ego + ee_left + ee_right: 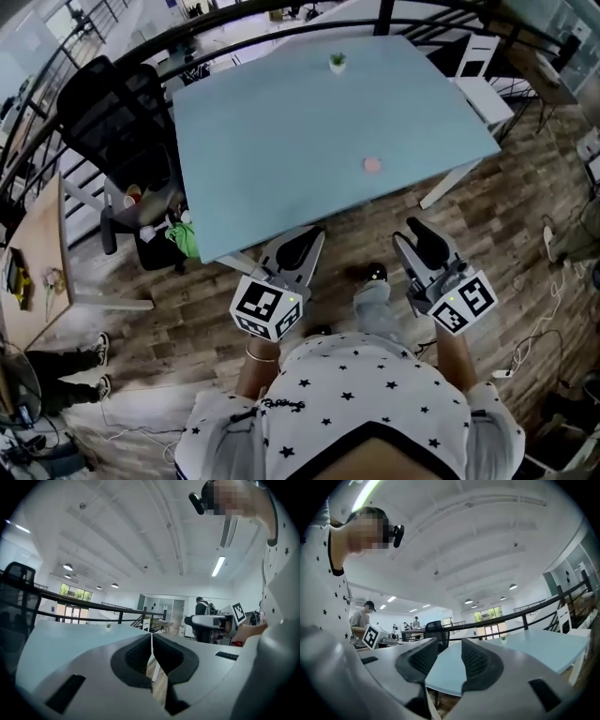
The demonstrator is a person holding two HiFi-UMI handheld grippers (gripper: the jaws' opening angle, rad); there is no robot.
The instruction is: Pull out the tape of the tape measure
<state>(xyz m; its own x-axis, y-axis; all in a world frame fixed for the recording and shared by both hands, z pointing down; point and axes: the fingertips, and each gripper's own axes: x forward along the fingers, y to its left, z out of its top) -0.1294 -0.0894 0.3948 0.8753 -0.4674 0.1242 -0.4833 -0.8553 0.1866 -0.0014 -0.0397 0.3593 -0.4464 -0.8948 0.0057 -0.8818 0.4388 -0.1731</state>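
**Both tongs held before the table, the pink thing well ahead of them**

I hold my left tongs [305, 246] and my right tongs [422, 242] side by side, close to my body, over the wooden floor [347, 234]. Both point towards the near edge of the light blue table [281, 131].

In the left gripper view, the two jaws of the left tongs [152, 641] are pressed together, with only a thin line between them and nothing caught inside. In the right gripper view, the jaws of the right tongs [449, 656] stand apart. Between their ribbed pads I see only the table edge further away, so these tongs hold nothing.

A small pink round thing [372, 165] lies on the table, ahead of both tongs and a little nearer to the right ones, well apart from each. It is too small for me to tell surely that it is the tape measure. Much further ahead, near the far edge, stands a little green plant [337, 63]. To the left of the left tongs, beside the table, is a black office chair [112, 122].

The print I can make out is the black-and-white square pattern on each marker cube, left [267, 307] and right [464, 302]. My white shirt [347, 394] has small black stars and one line of script, too small to read.
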